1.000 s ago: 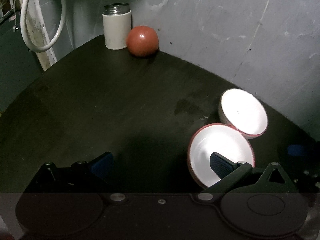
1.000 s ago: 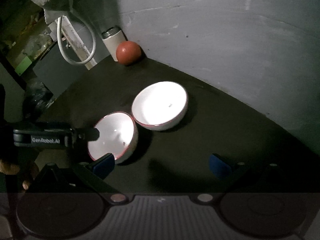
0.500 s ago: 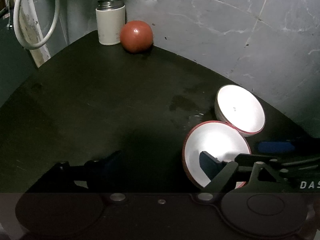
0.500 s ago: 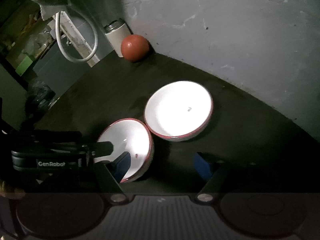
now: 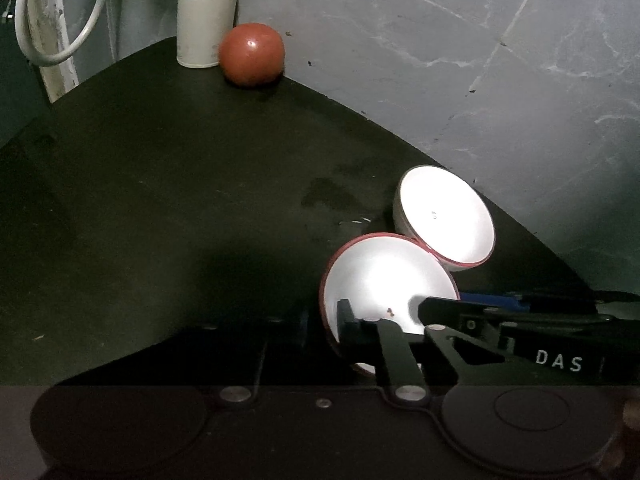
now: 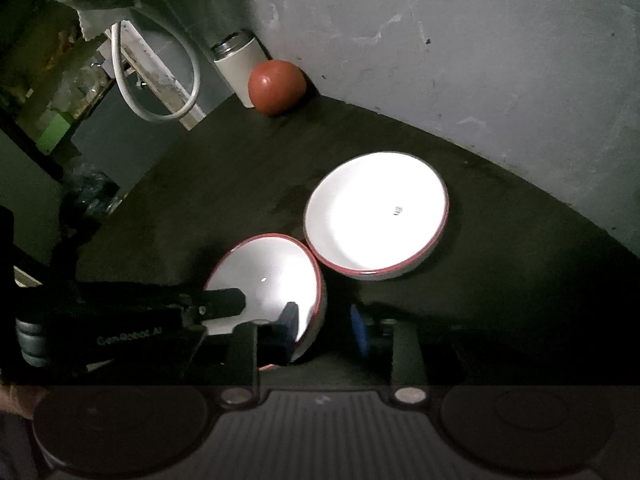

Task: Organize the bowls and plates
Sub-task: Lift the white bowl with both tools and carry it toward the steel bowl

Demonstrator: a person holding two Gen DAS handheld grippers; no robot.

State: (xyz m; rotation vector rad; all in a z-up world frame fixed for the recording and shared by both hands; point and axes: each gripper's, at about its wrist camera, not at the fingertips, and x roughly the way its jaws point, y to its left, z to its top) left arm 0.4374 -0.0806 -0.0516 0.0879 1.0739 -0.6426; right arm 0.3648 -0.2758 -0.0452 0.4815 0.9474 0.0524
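Step in hand: seizing the smaller white, red-rimmed ceramic bowl (image 6: 268,276), apparently to nest it with the larger white, red-rimmed ceramic bowl (image 6: 376,216). Both rest on the dark tabletop (image 5: 160,200) with their rims touching or nearly so, the larger one nearer the grey wall (image 6: 480,60).

Your left gripper (image 5: 320,316) straddles the smaller bowl's left rim, one finger inside the bowl and one outside. Its jaws stand close about the wall; whether they already pinch cannot be told.

Your right gripper (image 6: 324,324) straddles the opposite rim in the same way, its jaws parted with a visible gap at the outer pad.

Next move, as a judgement: you need both grips firm, then a level lift clear of the neighbouring rim. The white steel-topped canister (image 5: 206,24) and red ball (image 5: 252,54) stand well apart.
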